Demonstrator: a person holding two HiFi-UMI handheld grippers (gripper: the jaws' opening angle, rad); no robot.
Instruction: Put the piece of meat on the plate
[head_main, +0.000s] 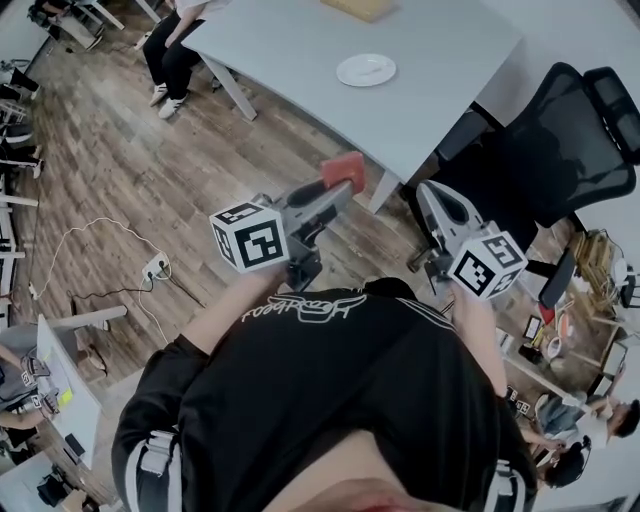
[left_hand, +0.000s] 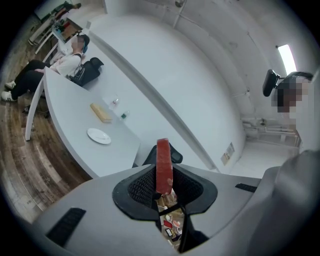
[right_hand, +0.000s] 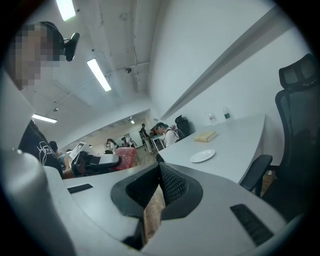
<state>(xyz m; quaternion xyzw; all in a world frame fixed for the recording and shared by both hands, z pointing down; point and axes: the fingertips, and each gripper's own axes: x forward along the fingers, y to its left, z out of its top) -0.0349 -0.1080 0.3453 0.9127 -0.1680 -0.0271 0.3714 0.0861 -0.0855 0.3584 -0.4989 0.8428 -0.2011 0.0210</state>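
Observation:
A flat red piece of meat (head_main: 344, 170) stands on edge between the jaws of my left gripper (head_main: 338, 192), which is shut on it and held level over the wooden floor, short of the table. In the left gripper view the meat (left_hand: 164, 165) sticks up past the pads of that gripper (left_hand: 165, 189). The white plate (head_main: 366, 69) lies bare on the white table (head_main: 300, 60), ahead of both grippers; the plate (left_hand: 99, 135) shows left of the meat, and the plate (right_hand: 202, 156) sits right of centre. My right gripper (head_main: 430, 192) is shut with nothing in it, its tips (right_hand: 159, 169) meeting.
A black office chair (head_main: 550, 150) stands at the table's right corner, close to my right gripper. A tan block (left_hand: 101, 112) and small bottles lie beyond the plate. A person (head_main: 170, 50) sits at the table's far left end. A cable and power strip (head_main: 155, 267) lie on the floor.

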